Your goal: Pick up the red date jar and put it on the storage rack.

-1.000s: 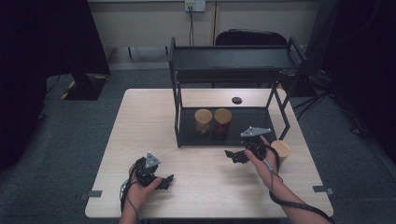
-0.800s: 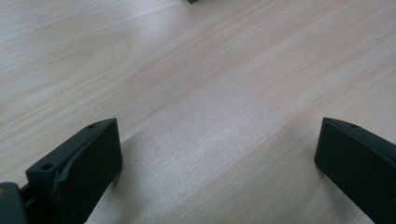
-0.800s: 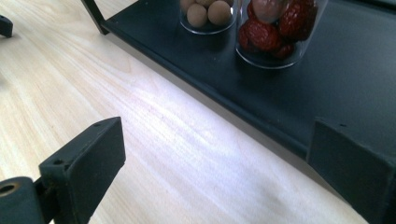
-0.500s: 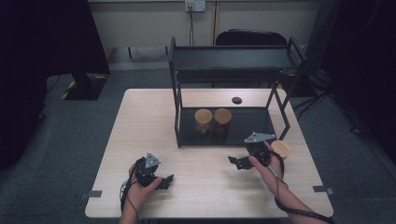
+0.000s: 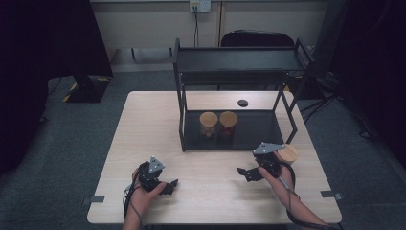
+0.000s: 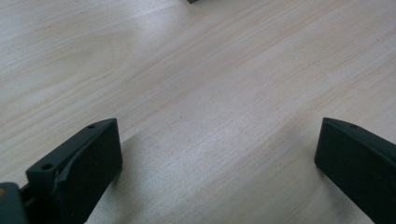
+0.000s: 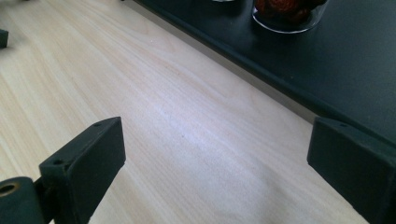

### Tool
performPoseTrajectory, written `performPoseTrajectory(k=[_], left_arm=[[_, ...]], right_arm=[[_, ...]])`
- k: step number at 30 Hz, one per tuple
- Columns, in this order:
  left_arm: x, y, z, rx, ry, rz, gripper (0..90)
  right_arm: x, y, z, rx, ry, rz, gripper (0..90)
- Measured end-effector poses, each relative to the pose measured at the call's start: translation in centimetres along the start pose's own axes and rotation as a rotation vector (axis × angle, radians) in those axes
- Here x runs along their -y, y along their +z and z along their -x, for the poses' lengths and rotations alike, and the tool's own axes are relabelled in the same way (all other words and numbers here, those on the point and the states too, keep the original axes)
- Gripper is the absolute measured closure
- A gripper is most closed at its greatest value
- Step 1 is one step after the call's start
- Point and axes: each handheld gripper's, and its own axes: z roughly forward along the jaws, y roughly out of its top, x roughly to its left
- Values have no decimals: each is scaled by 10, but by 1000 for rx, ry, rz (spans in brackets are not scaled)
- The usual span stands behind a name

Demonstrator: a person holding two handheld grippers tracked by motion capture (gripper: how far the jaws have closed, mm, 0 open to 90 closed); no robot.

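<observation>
Trouble starts nearest the bottom edge of the high view. There the left gripper (image 5: 168, 185) rests low on the table (image 5: 143, 124) at lower left, its jaws spread wide with nothing between them. In the left gripper view (image 6: 217, 154) bare wood lies between the two black jaws. The risk is small, though a careless sweep could drag its cable across the tabletop.

At lower right the right gripper (image 5: 244, 173) is also spread and empty, its jaws pointing toward the left of the frame. The tan-topped jar (image 5: 289, 153) stands just beside the right hand, on the side toward the right edge of the frame, behind the jaws rather than in front of them. That looks like the main hazard: the hand or trailing cable could knock the jar as the gripper turns to face it. It also sits near the table's right edge, so a shove could send it off.

Farther up, the right gripper view (image 7: 215, 154) shows the rim of the black rack (image 5: 230, 143) close by on the right, so a wide swing could clip it. On the rack's lower tier stand two lidded jars (image 5: 218, 123), touching or nearly so. A jar carried in too low could catch the rim, and one set too close could topple them.
</observation>
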Motion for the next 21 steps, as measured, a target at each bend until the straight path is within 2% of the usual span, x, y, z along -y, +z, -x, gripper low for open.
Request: performPoseTrajectory(k=[13, 21], left_arm=[[0, 0, 0, 0, 0, 0, 3], [0, 0, 0, 0, 0, 0, 3]], right_arm=[[10, -7, -4, -10, -28, -8, 35], [21, -16, -1, -12, -34, -12, 35]])
